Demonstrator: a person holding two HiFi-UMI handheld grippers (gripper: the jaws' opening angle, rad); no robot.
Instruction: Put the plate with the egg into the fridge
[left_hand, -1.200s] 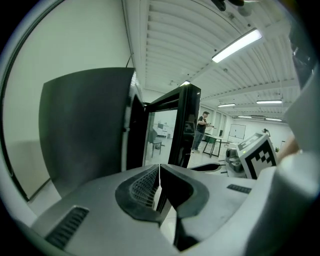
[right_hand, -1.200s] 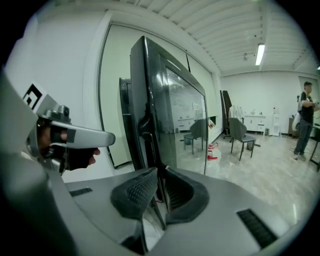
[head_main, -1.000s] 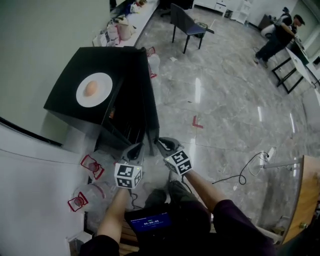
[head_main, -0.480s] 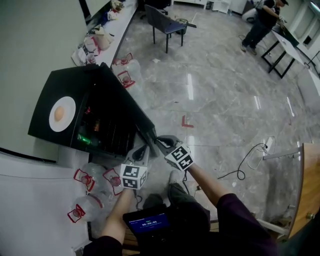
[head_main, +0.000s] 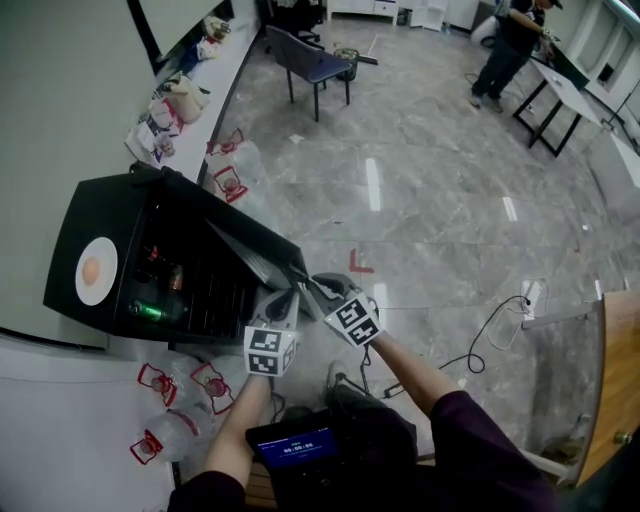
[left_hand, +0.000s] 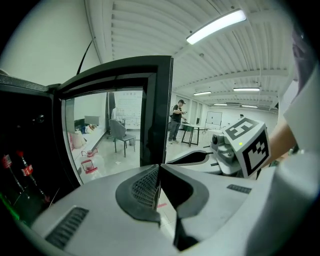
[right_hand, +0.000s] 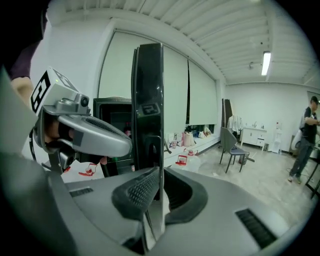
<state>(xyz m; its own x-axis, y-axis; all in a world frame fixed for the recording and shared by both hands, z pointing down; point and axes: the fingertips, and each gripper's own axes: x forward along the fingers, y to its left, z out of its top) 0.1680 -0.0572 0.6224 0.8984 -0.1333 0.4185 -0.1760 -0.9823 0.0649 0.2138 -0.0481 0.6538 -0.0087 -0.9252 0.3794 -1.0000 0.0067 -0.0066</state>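
A white plate (head_main: 96, 271) with a brown egg (head_main: 91, 270) lies on top of the black fridge (head_main: 75, 215) at the left of the head view. The glass door (head_main: 250, 250) stands swung open, showing bottles (head_main: 160, 268) on the shelves. Both grippers are at the door's free edge. My right gripper (head_main: 315, 287) (right_hand: 156, 177) has just been closing and its pads pinch the door's edge (right_hand: 148, 115). My left gripper (head_main: 287, 297) (left_hand: 159, 172) is shut, its tips right against the door frame (left_hand: 157, 110); I cannot tell whether it pinches anything.
Water jugs with red handles (head_main: 165, 385) lie on the floor beside the fridge, more (head_main: 230, 180) behind it. A cluttered counter (head_main: 180, 100) runs along the wall. A chair (head_main: 305, 60) and a person (head_main: 510, 40) are farther off. A cable (head_main: 490, 345) crosses the floor at right.
The fridge door has swung wider open, with both grippers moving along at its edge. The inside shelves show more now.
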